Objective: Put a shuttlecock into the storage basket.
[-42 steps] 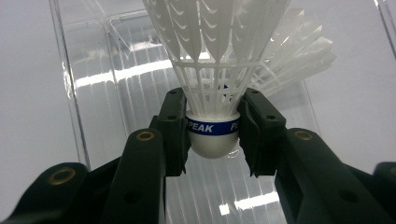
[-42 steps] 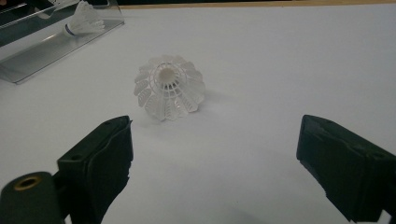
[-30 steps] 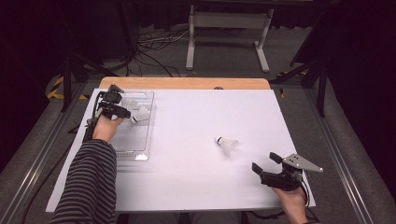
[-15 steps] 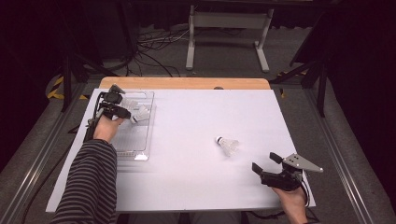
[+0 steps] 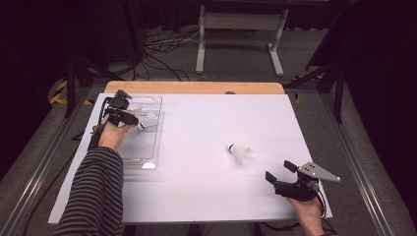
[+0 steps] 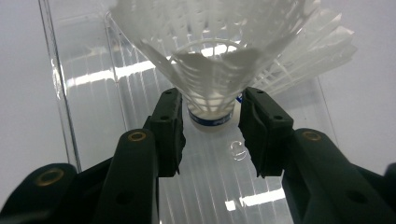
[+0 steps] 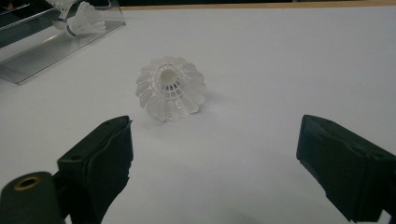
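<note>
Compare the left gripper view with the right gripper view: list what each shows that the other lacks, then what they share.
Left gripper view: the left gripper, its jaws just opening, a small gap either side of the cork of a shuttlecock in the tray.

Right gripper view: the right gripper, jaws wide open, and a second shuttlecock lying alone on the white table ahead of it.

Both: the clear plastic tray, with a shuttlecock in it, and the white table.

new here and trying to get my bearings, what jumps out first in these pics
A white shuttlecock lies alone on the white table, ahead of the open right gripper. At the left, the left gripper has just been opening, a second shuttlecock standing between its jaws over a clear plastic tray.
</note>
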Motion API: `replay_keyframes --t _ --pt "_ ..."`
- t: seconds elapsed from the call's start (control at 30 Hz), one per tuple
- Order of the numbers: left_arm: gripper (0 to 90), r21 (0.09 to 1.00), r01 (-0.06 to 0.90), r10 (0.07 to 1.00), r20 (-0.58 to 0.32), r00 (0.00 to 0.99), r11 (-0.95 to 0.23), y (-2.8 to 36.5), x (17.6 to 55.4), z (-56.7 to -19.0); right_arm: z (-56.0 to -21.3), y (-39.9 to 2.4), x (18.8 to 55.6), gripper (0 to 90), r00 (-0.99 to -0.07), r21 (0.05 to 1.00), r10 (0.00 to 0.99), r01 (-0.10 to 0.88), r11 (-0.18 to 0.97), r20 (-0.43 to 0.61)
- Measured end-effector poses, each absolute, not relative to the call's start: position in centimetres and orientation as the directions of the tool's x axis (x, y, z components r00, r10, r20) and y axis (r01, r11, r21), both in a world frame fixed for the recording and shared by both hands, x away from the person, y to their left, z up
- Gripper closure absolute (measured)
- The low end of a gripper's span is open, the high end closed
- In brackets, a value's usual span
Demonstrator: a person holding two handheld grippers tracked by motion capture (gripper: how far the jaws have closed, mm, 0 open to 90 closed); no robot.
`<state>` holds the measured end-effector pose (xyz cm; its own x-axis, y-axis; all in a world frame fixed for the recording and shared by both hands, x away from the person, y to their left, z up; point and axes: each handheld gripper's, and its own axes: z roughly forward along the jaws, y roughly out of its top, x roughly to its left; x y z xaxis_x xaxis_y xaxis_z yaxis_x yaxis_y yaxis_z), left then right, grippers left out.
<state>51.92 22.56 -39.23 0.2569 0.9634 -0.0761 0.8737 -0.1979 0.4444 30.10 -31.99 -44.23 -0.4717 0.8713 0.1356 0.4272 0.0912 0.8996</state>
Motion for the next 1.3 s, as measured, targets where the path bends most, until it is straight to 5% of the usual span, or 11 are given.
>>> replay_keyframes --t 0.37,1.3 --pt "41.1 0.478 0.861 0.969 -0.068 0.236 -0.176 22.8 51.3 -38.8 -44.2 -32.0 30.1 11.3 -0.472 0.899 0.871 0.428 0.091 0.136" --pt "33.2 0.628 0.756 0.954 -0.072 0.292 -0.183 23.5 46.7 -36.7 -44.2 -32.0 30.2 11.3 -0.466 0.900 0.873 0.429 0.081 0.143"
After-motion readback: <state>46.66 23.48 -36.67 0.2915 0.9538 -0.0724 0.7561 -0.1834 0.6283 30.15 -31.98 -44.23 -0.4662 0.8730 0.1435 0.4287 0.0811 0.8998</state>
